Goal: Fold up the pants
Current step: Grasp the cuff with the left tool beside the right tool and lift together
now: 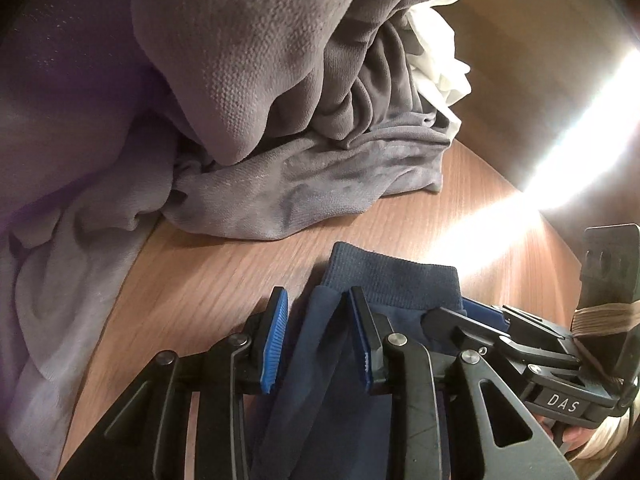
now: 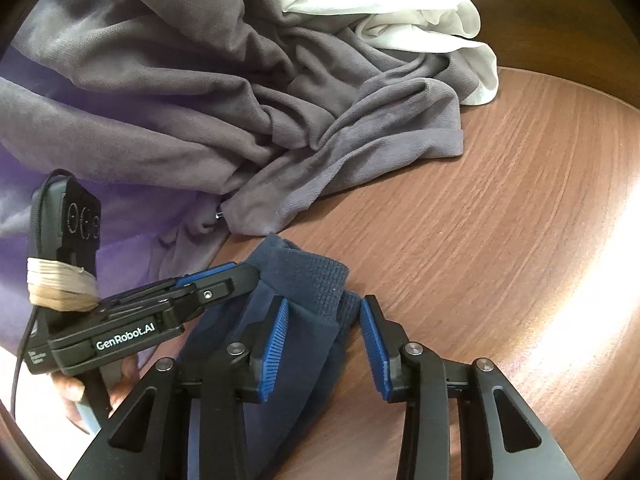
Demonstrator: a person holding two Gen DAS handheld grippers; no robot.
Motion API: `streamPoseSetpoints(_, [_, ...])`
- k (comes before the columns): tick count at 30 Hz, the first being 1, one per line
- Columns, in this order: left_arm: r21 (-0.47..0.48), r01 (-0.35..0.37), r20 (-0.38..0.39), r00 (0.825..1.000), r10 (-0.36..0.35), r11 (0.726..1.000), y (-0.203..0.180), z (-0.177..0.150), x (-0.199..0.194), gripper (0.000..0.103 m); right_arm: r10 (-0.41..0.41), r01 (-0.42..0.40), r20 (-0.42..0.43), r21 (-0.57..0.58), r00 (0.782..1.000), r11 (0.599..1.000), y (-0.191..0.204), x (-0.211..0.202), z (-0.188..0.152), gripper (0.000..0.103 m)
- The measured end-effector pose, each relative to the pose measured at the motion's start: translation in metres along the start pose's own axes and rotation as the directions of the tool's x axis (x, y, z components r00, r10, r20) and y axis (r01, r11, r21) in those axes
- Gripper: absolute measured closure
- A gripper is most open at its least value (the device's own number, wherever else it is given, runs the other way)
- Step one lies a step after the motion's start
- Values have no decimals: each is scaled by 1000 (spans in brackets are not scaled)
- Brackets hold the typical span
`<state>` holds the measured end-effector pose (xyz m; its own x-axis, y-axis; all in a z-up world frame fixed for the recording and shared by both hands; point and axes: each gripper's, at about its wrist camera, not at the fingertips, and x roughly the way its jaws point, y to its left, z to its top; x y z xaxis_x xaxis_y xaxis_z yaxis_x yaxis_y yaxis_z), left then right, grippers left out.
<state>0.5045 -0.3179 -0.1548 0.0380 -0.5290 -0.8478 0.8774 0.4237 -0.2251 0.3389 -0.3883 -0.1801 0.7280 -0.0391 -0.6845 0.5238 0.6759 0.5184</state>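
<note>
So the navy pants are lying on the wood-grain table right under both grippers, ribbed cuff pointing away from us toward the laundry heap. They look like soft knit joggers, so we'd expect them to be light, floppy and zero help holding their own shape; anything we lift will sag and drag. The cuff is the thickest, grippiest bit, so that band or the seam just behind it is where we'd pinch, catching both layers so they don't slide apart.

Our left gripper has its blue ridged pads spread with a fold of the navy fabric between them, not clamped. The right gripper is spread too, sitting astride the edge of the leg by the cuff, pads off the cloth as far as we can tell.

Just past the cuff there's a rumpled grey garment, a fine-textured knit with a hemmed edge, and a thin white cloth bunched up behind it. The tabletop is smooth and glary, so things will probably slide.
</note>
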Motion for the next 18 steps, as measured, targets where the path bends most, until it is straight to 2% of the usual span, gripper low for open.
streamPoseSetpoints(5, [-43,16,1,1000,-16,999,7,0,4,65,-7,7,8,-14,1000,1000,2,0,-1,69])
streamPoseSetpoints(11, [-118,59,3,998,-59,991,15,-3,6,65,8,-8,0,-4,1000,1000,1,0,2,77])
streamPoseSetpoints(16, [-125,56,6,998,-56,991,12,-2,6,65,23,-23,0,10,1000,1000,-1,1,2,78])
streamPoseSetpoints(17, [-126,63,6,998,-63,990,12,-2,6,70,26,-26,1,10,1000,1000,-1,1,3,78])
streamPoseSetpoints(18, [-131,91,2,996,-91,987,12,-2,7,78,29,-29,1,11,1000,1000,-2,1,3,78])
